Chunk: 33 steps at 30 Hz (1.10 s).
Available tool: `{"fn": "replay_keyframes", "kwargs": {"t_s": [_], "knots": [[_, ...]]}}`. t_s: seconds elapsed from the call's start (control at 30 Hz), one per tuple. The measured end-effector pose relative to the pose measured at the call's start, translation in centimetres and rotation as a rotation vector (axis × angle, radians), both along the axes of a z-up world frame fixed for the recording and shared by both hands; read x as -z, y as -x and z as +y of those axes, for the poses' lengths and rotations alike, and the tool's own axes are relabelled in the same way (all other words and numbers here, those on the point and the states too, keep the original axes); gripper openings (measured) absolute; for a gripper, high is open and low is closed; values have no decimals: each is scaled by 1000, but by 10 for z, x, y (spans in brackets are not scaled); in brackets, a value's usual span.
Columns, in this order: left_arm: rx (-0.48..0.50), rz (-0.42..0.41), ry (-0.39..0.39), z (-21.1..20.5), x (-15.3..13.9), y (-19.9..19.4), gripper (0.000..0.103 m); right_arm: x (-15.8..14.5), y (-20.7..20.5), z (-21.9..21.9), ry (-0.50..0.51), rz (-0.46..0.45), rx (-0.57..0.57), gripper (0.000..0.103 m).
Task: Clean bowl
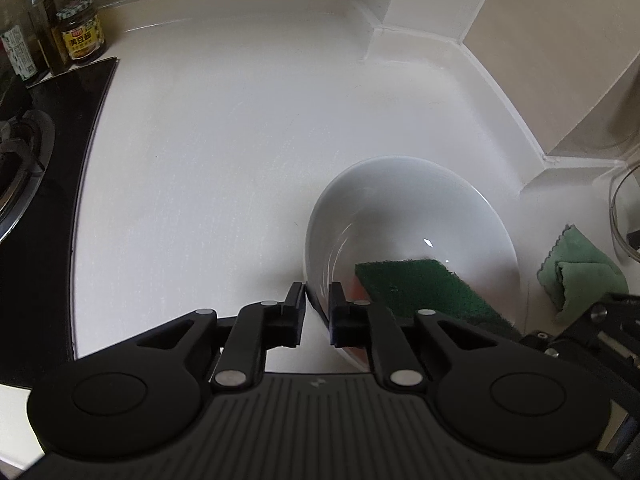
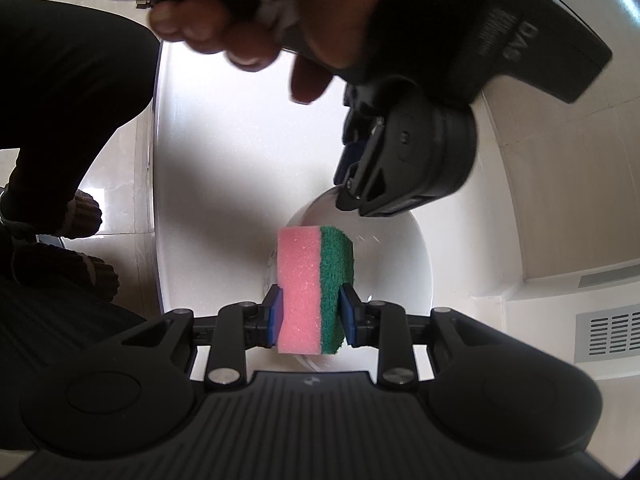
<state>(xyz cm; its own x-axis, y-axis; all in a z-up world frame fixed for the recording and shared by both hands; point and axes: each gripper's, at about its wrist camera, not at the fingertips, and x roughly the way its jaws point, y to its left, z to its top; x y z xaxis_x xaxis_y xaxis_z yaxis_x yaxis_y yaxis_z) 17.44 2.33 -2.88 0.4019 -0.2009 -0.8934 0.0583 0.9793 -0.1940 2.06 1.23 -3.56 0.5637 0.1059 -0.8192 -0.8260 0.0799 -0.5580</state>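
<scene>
A white bowl (image 1: 404,208) stands on the white counter; it also shows in the right wrist view (image 2: 404,264). My left gripper (image 1: 317,312) straddles the bowl's near-left rim, one finger outside and one inside, shut on the rim. My right gripper (image 2: 311,312) is shut on a pink and green sponge (image 2: 314,280) and holds it inside the bowl. In the left wrist view the sponge's green side (image 1: 420,288) lies against the bowl's inner wall. The left gripper (image 2: 404,168) also shows in the right wrist view, at the bowl's far rim.
A black gas hob (image 1: 44,184) lies at the left, with a sauce jar (image 1: 82,32) and bottles (image 1: 24,32) behind it. A folded green cloth (image 1: 580,268) lies right of the bowl, next to a glass container (image 1: 624,216). Walls close the counter at the back and right.
</scene>
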Motion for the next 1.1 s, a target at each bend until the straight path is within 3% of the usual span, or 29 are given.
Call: {"fn": "replay_keyframes", "kwargs": {"t_s": [0.23, 0.5, 0.9, 1.03, 1.1], "knots": [[58, 29, 12, -6, 0, -44, 6, -3, 0, 0, 9, 6, -5, 25], [-28, 56, 100, 12, 5, -7, 14, -6, -2, -3, -36, 18, 28, 25], [2, 62, 34, -3, 4, -39, 6, -3, -3, 2, -28, 15, 15, 25], [-62, 71, 93, 6, 5, -15, 8, -4, -3, 1, -36, 14, 18, 25], [-60, 67, 85, 4, 6, -8, 12, -5, -3, 2, -31, 11, 15, 25]]}}
